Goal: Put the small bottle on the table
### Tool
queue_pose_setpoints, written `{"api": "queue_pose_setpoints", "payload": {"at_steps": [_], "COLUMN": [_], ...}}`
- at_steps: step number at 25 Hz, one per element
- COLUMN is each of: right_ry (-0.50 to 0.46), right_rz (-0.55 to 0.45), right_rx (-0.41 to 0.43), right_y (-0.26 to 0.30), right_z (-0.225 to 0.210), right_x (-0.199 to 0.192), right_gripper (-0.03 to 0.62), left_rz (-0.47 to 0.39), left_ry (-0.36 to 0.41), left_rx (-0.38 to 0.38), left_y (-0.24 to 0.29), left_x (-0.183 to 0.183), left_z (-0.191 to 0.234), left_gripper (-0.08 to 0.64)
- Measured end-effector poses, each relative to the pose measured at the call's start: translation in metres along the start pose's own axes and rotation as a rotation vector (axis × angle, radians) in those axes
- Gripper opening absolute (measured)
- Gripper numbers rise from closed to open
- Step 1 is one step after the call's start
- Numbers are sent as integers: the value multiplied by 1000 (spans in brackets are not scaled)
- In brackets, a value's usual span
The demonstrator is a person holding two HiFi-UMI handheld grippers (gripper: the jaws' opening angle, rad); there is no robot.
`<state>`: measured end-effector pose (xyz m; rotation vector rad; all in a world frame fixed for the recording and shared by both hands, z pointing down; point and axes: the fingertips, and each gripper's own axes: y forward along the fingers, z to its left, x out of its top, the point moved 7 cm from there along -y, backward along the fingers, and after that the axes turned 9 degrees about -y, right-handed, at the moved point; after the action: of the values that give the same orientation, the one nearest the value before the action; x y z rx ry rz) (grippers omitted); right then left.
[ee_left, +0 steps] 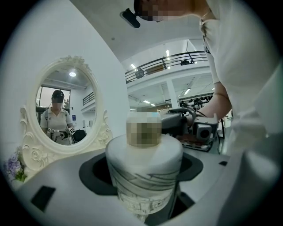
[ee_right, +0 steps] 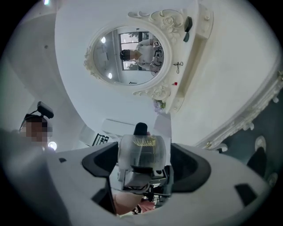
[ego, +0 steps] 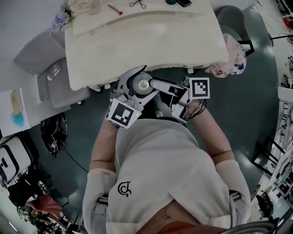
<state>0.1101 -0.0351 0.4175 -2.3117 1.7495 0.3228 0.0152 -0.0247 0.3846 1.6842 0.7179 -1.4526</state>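
Just off the front edge of the white dressing table point(ego: 137, 41), both grippers meet on the small bottle point(ego: 143, 84). In the left gripper view the bottle point(ee_left: 143, 163) is white with a line drawing and a narrower cap. It stands upright between the jaws of my left gripper point(ee_left: 143, 176), which is shut on its body. My left gripper point(ego: 136, 87) comes at the bottle from the left. My right gripper point(ego: 154, 85) reaches in from the right. In its own view the right gripper point(ee_right: 143, 165) has its jaws closed against the bottle's cap end point(ee_right: 143, 150).
An oval mirror point(ee_left: 62, 108) in an ornate white frame stands at the back of the table. A red stick point(ego: 115, 9), scissors point(ego: 137, 4) and flowers point(ego: 62, 18) lie near it. A grey chair point(ego: 50, 73) and a black bag point(ego: 54, 132) are on the left, a pink cloth point(ego: 229, 59) on the right.
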Motion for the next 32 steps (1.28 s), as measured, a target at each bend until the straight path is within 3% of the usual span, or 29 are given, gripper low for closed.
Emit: {"api": "queue_pose_setpoints", "payload": {"at_steps": [4, 9, 15, 25, 32], "right_ry": [-29, 21, 64, 62, 63], "right_rz": [11, 6, 33, 80, 159], "right_rx": [-37, -50, -82, -231, -288], "right_y": [24, 47, 63, 69, 64], "right_z": [-22, -55, -99, -158, -190], "right_x": [46, 88, 121, 146, 154], "right_gripper": [373, 349, 342, 345, 295], "left_rz": [-7, -41, -13, 71, 161], "left_ry": [-4, -44, -94, -242, -286], "left_rx": [-8, -30, -51, -4, 68], "left_y": [21, 48, 77, 108, 127], "left_x": [-7, -24, -56, -114, -151], "left_z": [52, 106, 149, 178, 179], "left_gripper": [351, 351, 351, 351, 351]}}
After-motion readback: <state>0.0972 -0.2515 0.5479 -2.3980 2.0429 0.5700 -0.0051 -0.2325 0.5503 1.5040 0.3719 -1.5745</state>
